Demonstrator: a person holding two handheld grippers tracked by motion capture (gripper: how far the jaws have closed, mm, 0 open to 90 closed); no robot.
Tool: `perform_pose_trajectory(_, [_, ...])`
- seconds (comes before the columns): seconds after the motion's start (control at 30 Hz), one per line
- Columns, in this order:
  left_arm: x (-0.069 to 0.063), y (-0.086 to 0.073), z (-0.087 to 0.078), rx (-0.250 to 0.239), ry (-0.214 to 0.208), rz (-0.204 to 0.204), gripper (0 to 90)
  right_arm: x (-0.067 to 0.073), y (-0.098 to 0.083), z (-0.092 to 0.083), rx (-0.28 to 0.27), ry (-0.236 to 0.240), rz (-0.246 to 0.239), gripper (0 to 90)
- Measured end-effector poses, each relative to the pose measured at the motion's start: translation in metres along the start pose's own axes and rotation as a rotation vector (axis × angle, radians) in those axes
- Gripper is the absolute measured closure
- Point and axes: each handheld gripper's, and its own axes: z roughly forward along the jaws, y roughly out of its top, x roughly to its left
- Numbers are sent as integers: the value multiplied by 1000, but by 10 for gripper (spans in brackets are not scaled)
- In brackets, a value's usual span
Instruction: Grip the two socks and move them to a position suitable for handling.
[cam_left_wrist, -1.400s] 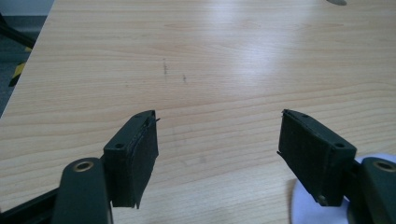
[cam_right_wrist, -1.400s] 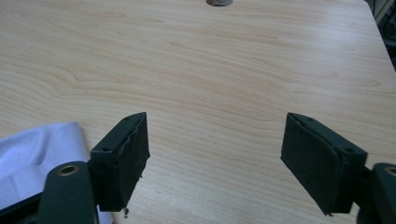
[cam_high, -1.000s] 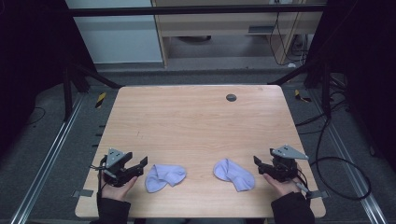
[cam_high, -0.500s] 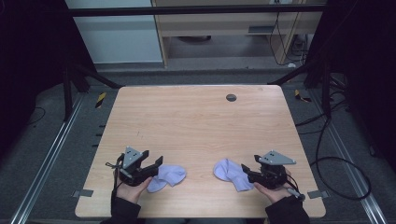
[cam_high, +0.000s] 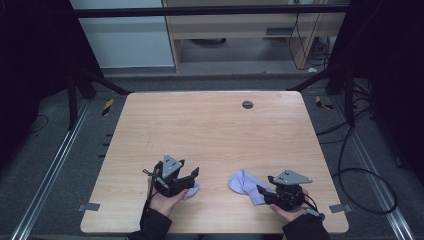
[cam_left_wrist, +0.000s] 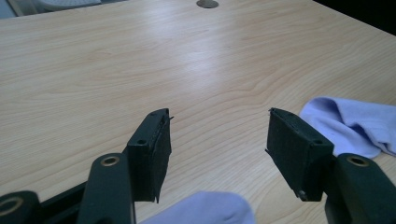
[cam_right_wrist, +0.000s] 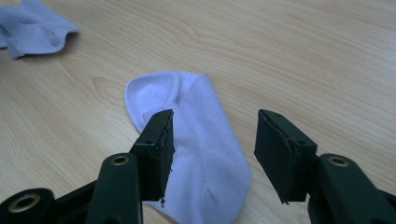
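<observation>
Two pale lilac socks lie near the table's (cam_high: 210, 130) front edge, one at about seven o'clock of the table's middle, one at about five. The right sock (cam_high: 246, 186) lies flat, its long axis running from its rounded end at ten o'clock down to four o'clock, where it passes under the right gripper (cam_high: 262, 192). In the right gripper view that sock (cam_right_wrist: 201, 154) stretches away between the jaws, rounded end farthest off; the jaws stand apart astride it and have just been closing, the pads not yet pressing the cloth. The left sock (cam_high: 190, 190) is mostly hidden beneath the left gripper (cam_high: 192, 175), so I cannot tell which way it points. In the left gripper view a bit of it (cam_left_wrist: 205, 210) shows low between the jaws, which are open and have just been narrowing a little; nothing is pinched. A small dark round disc (cam_high: 247, 104) sits at the far side, at twelve o'clock, well apart from both socks. No writing is readable anywhere.
</observation>
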Motion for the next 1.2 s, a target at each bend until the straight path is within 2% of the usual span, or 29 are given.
perform_pose_trajectory(0.13, [-13, 0, 11, 21, -15, 25, 397, 2, -2, 1, 8, 8, 0, 486])
perform_pose_trajectory(0.33, [-24, -3, 26, 43, -29, 24, 410, 5, -6, 0, 18, 23, -10, 516])
perform_pose_trajectory(0.47, [-33, -3, 33, 57, -36, 45, 414, 9, -8, 1, 28, 29, -16, 523])
perform_pose_trajectory(0.77, [-50, -8, 50, 80, -71, 45, 429, 11, -15, 1, 47, 41, -19, 549])
perform_pose_trajectory(0.8, [-56, -10, 56, 92, -80, 48, 431, 12, -15, 2, 53, 41, -15, 553])
perform_pose_trajectory(1.0, [-68, -13, 68, 103, -103, 54, 449, 13, -18, 4, 69, 54, -24, 572])
perform_pose_trajectory(1.2, [-76, -14, 76, 117, -106, 72, 492, 15, -21, 6, 92, 69, -29, 596])
